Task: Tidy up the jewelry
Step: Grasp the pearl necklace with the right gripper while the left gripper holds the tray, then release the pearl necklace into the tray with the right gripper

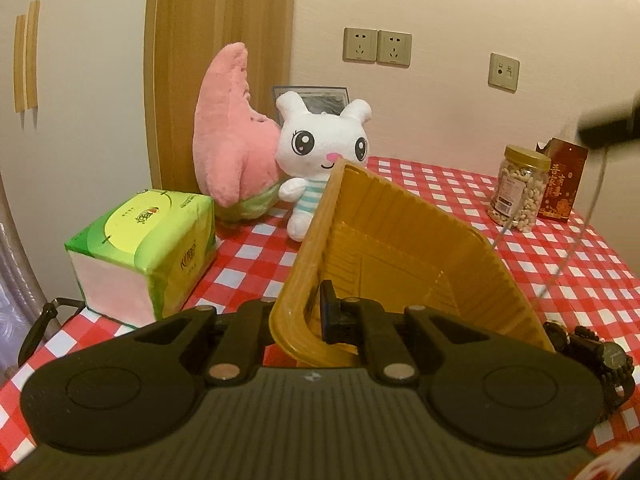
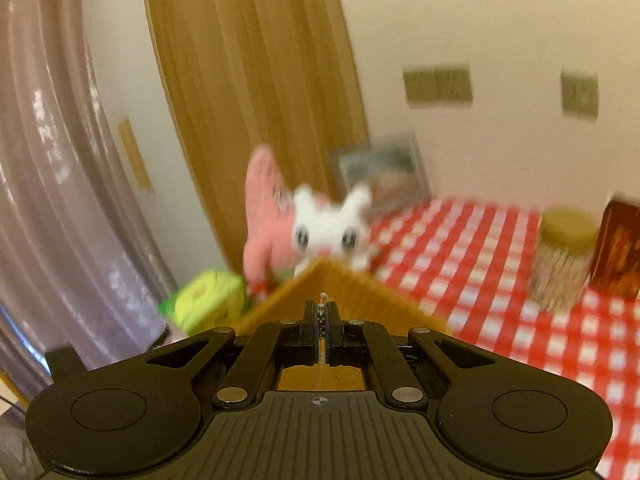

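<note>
Beside the left gripper [image 1: 298, 320], clamped on the tilted yellow tray [image 1: 400, 240], lies a dark watch [image 1: 600, 356]; only the right view shows the right gripper [image 2: 321, 320] pinching a thin chain [image 2: 321, 312].

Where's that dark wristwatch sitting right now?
In the left wrist view the wristwatch lies low on the right, on the checked tablecloth, just beside the tilted yellow tray.

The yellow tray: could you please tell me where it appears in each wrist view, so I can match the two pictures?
Left wrist view: the yellow tray fills the lower centre, tilted up on edge, its near rim clamped in the left gripper.
Right wrist view: its corner peaks at lower centre, just beyond the right gripper, which pinches a thin chain.
Shared landmark: the white plush bunny directly behind the tray's top corner.
</note>
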### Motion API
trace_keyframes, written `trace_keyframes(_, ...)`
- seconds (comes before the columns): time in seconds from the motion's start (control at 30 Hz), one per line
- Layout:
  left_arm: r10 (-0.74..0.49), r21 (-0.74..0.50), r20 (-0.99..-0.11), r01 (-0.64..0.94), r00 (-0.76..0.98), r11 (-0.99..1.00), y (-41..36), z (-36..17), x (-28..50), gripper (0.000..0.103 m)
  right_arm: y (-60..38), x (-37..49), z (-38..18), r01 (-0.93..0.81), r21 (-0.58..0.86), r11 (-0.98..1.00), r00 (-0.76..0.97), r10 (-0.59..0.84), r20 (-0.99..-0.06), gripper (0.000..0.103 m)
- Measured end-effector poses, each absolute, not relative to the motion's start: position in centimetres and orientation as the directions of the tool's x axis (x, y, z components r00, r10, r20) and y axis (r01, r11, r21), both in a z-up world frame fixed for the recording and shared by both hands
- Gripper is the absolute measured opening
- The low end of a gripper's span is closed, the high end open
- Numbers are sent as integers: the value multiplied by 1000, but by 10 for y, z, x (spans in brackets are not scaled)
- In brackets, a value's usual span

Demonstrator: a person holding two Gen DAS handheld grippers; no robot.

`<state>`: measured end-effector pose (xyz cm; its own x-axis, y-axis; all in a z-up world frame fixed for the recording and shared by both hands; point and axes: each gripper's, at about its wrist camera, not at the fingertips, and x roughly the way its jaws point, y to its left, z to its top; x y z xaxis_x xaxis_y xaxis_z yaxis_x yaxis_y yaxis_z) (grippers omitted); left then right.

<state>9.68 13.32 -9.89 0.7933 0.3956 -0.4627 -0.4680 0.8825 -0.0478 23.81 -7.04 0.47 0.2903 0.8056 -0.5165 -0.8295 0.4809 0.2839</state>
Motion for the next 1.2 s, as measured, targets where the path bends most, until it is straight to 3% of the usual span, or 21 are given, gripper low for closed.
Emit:
trace_keyframes(0.3,378,-57,-468,-454,798,889,137,-101,96,8,-58,228,-63,-792,282,542,230,692,-684,3)
trace_keyframes(0.43,374,-59,-470,-451,800,891,138,-101,96,8,-54,225,-61,-808,261,528,237,697,-677,3)
trace_keyframes(0.6,371,-53,-469,-445,801,894,138,-101,97,8,-42,213,-37,-846,219,486,288,763,-579,3)
trace_keyframes(0.67,370,-54,-470,-444,802,894,137,-101,97,8,-40,210,-38,-849,201,489,286,745,-603,3)
trace_keyframes(0.7,368,-54,-470,-443,802,895,137,-101,97,8,-38,211,-43,-848,198,491,270,722,-636,7)
trace_keyframes(0.83,366,-56,-472,-441,802,896,137,-101,97,8,-52,218,-69,-783,286,552,217,674,-706,46)
trace_keyframes(1.2,373,-45,-470,-444,800,895,140,-101,95,8,-134,227,-87,-626,330,707,259,587,-767,47)
